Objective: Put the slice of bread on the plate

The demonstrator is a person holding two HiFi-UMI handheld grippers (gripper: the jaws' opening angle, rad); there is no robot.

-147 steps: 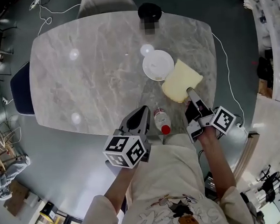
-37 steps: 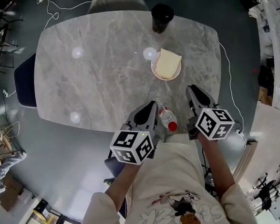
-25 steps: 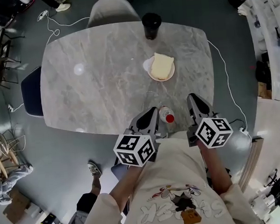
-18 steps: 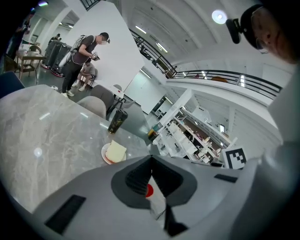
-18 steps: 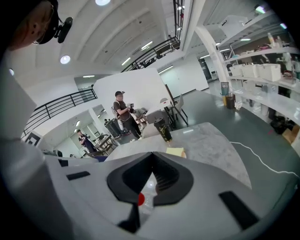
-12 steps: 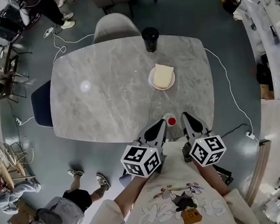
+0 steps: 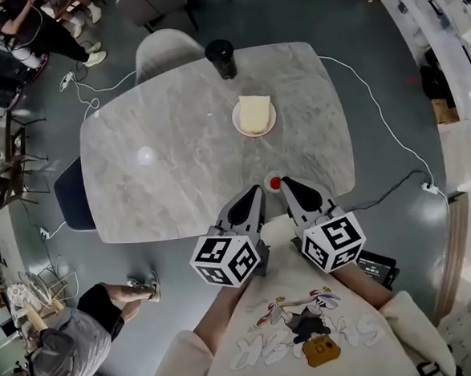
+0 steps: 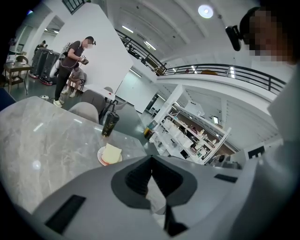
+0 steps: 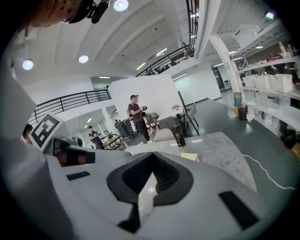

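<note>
At your far left a dark chair (image 7: 69, 195) is tucked against the grey, marble-veined counter (image 7: 160, 148), whose polished top is rounded at the corners. Your left gripper (image 7: 256, 191) hangs at the near edge with its jaws closed tip to tip and nothing between them; its ribbed dark pads meet in a point. Beyond it, near the far edge, stands a tall black cup (image 7: 221, 58), cylindrical and smooth. Just right of that line and nearer to you sits the small round white plate (image 7: 235, 124), and the slice of bread (image 7: 254, 113) lies flat on it, pale yellow, soft-looking, roughly square with its slightly longer side running away from you. So the task looks done: the slice is on the plate and neither gripper is near it. It lies straight ahead of both grippers, well apart from them, about midway between their lines, so neither hand is clearly the nearer. Close in, a bottle with a red cap (image 7: 275, 184) stands at the counter's near edge between the two grippers. Your right gripper (image 7: 286, 182) is also fully closed and empty, pads pressed together. Further right, a thin white cable (image 7: 384, 124) trails over the floor.
</note>
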